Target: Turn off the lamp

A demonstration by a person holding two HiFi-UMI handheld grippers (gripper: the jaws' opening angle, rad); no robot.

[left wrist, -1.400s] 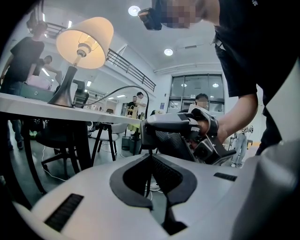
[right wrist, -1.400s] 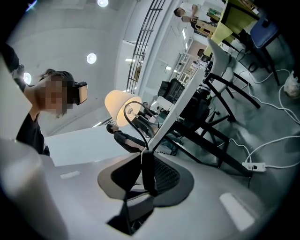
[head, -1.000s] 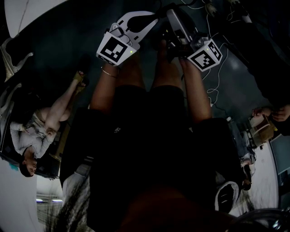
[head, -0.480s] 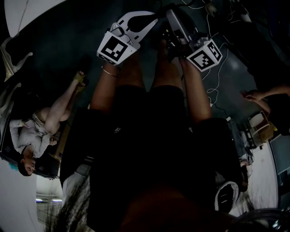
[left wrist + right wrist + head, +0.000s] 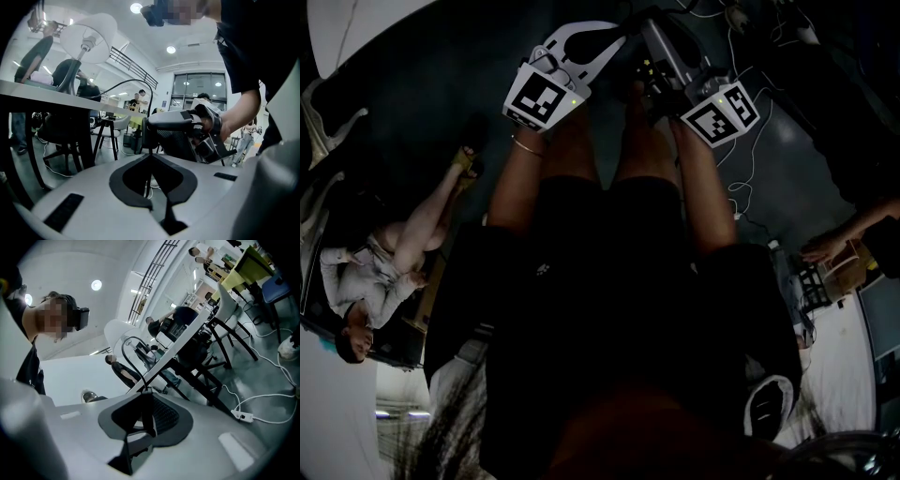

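The lamp (image 5: 89, 30) with its white shade stands on a white table (image 5: 42, 91) up at the left of the left gripper view, and its shade (image 5: 116, 333) also shows in the right gripper view. A black cord (image 5: 126, 83) arcs from it down to my right gripper (image 5: 149, 129). In the right gripper view that cord (image 5: 126, 350) runs into the tips of the right gripper (image 5: 143, 392), which look shut on it. My left gripper (image 5: 151, 155) is shut with nothing in it, just beside the right one. Both are held low over the person's knees, left gripper (image 5: 617, 37) and right gripper (image 5: 644, 30).
Black-legged chairs (image 5: 215, 333) stand under the long table (image 5: 187, 341). A white power strip (image 5: 242, 416) and loose cables lie on the grey floor. A seated person (image 5: 375, 272) is at the left, another person's arm (image 5: 844, 239) at the right.
The right gripper's marker cube has rolled slightly. Both grippers stay where they were. The bystander at the right has moved an arm.
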